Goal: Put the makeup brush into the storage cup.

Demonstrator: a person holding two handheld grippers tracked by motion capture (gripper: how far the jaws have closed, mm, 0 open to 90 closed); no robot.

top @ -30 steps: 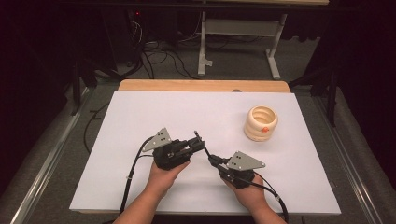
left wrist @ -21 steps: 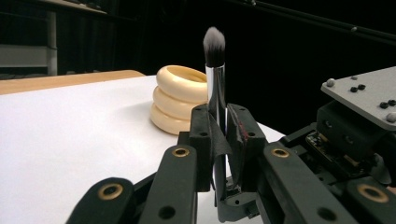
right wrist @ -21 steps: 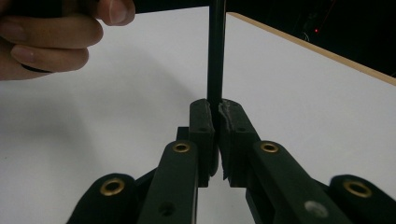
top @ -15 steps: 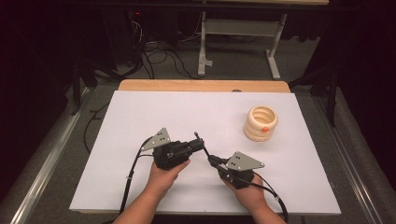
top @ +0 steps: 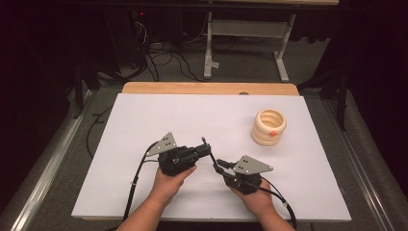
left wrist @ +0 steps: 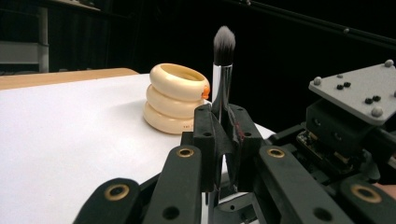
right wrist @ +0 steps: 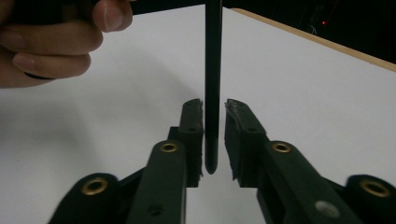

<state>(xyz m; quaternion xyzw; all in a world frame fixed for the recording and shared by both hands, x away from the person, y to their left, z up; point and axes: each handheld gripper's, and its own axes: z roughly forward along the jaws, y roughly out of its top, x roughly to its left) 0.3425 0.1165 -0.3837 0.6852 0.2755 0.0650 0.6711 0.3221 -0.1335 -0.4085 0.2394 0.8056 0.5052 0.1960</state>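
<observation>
A makeup brush stands upright, with its dark bristle tip (left wrist: 223, 44) and silver ferrule rising above my left gripper (left wrist: 223, 116), which is shut on it. From above, the brush (top: 204, 140) pokes up at the left gripper (top: 208, 148) near the table's middle front. Its black handle (right wrist: 213, 70) hangs down between the jaws of my right gripper (right wrist: 214, 109). Those jaws have just been opening, and a thin gap shows on each side of the handle. The right gripper (top: 217, 166) sits just right of the left one, tips nearly meeting.
A cream holder of stacked rings with an orange spot (top: 268, 126) stands at the right rear of the white table sheet (top: 144, 120), also seen as the cream holder (left wrist: 175, 98) behind the brush. The left hand's fingers (right wrist: 51, 42) sit close by. Floor cables lie beyond the wooden far edge (top: 207, 88).
</observation>
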